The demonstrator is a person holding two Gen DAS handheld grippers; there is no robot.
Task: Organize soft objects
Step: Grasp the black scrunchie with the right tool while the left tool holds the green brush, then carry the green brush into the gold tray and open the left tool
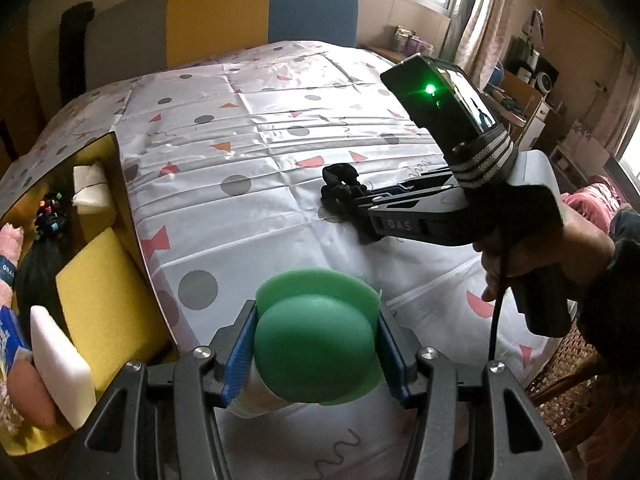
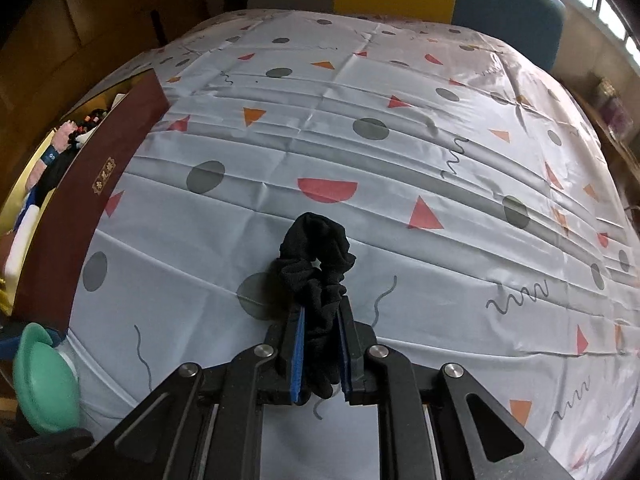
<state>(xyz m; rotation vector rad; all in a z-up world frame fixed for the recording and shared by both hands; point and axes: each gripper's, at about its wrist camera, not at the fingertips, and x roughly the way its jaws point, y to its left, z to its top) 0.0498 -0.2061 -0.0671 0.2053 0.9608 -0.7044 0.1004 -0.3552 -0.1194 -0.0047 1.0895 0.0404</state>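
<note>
My left gripper (image 1: 316,344) is shut on a green rubbery dome-shaped object (image 1: 316,356) with a white stem, held just above the tablecloth beside the box. The same green object (image 2: 44,384) shows at the lower left of the right wrist view. My right gripper (image 2: 322,356) is shut on a black fabric scrunchie (image 2: 316,264), whose loop sticks out past the blue pads over the tablecloth. In the left wrist view the right gripper (image 1: 352,196) sits mid-table with the scrunchie (image 1: 340,178) bunched at its tips. A hand grips its handle at the right.
A dark red box (image 2: 80,208) with a gold lining stands at the table's left. Inside the box (image 1: 116,184) lie a yellow sponge (image 1: 100,284), white foam blocks (image 1: 60,364), a pink plush and small items. A patterned tablecloth (image 1: 260,120) covers the table; a yellow-and-blue chair (image 1: 260,12) stands behind.
</note>
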